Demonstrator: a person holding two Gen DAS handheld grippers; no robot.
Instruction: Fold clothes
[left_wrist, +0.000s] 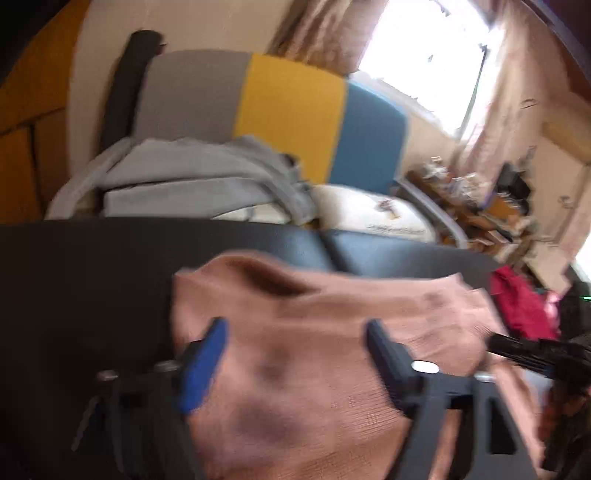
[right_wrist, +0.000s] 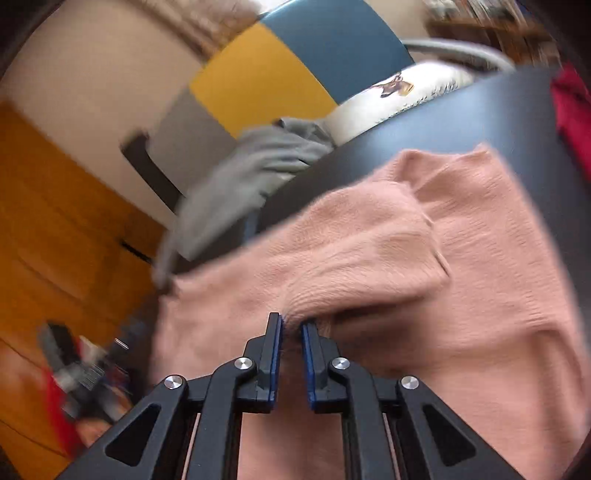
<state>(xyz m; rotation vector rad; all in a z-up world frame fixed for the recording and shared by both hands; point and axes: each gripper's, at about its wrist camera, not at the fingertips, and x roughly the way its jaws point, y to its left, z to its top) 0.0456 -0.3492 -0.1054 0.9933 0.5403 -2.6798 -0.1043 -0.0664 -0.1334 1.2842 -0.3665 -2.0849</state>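
From the left wrist view, the left gripper (left_wrist: 295, 332) tilts down over a pink knitted sweater (left_wrist: 332, 354) spread on the dark bench (left_wrist: 92, 280); its jaws stand wide apart with nothing pinched, the blue-padded finger (left_wrist: 203, 365) on the left and the dark one to the right, both above the cloth. At the right edge the tip of the other black tool (left_wrist: 532, 350) reaches in over the sweater's side. Beyond the far edge of the bench stands a chair (left_wrist: 288, 114) with grey, yellow and blue panels, a grey garment (left_wrist: 192, 177) heaped on it and a white cushion (left_wrist: 369, 214) beside that; red cloth (left_wrist: 517, 302) lies far right. From the right wrist view, the right gripper (right_wrist: 291, 325) also points downward, its jaws drawn nearly together on a ribbed fold of the pink knitted sweater (right_wrist: 480, 258), the sleeve end bunched just ahead of the pads. The sweater covers the near part of the dark bench (right_wrist: 480, 118), with the chair (right_wrist: 266, 74) and grey garment (right_wrist: 258, 158) farther off to the left.
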